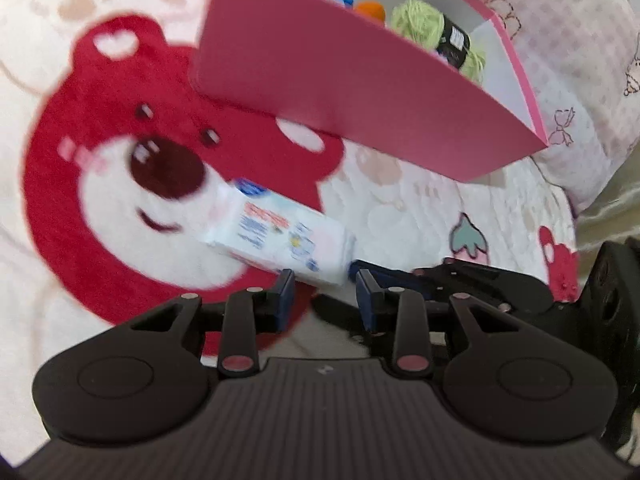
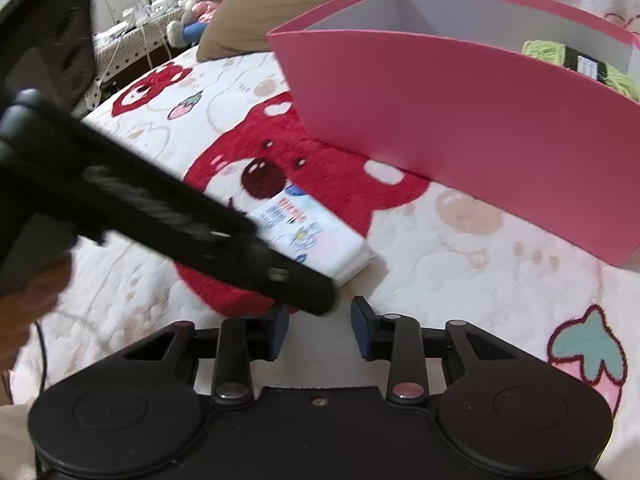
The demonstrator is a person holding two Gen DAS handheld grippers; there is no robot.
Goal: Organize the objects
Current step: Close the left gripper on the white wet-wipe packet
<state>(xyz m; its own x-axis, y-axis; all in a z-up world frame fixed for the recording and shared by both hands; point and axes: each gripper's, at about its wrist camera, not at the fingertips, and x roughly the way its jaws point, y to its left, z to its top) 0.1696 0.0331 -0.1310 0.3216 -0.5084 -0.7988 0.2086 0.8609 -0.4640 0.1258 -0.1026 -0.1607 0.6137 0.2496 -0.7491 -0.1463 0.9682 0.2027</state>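
My left gripper [image 1: 325,280] has its jaws pulled in around the near end of the white tissue pack [image 1: 280,236]; the pads sit at either side of the pack's corner, so I read this as a grasp on the pack, though motion blur keeps me from seeing how deep the bite goes. My right gripper [image 2: 320,312] is drawn in to its narrowest with nothing between the blue pads, only bare blanket showing through the gap; it hovers just beside the left tool, whose black finger crosses that view and covers part of the pack. The pack lies on the red bear blanket [image 1: 60,208], over the bear's white muzzle, near the pink box [image 1: 320,80] but not touching it. The box stands just beyond, open at the top, with a green yarn ball [image 1: 436,28], something orange and a blue-edged item already inside. I judge the step in hand to be lifting the pack into the box. To do it well I would confirm the grip is past the soft wrapper edge before raising, lift straight up until the pack clears the tall near wall, then carry it over the rim and lower it into the free space beside the yarn. I would keep the right gripper back so the two tools do not collide.
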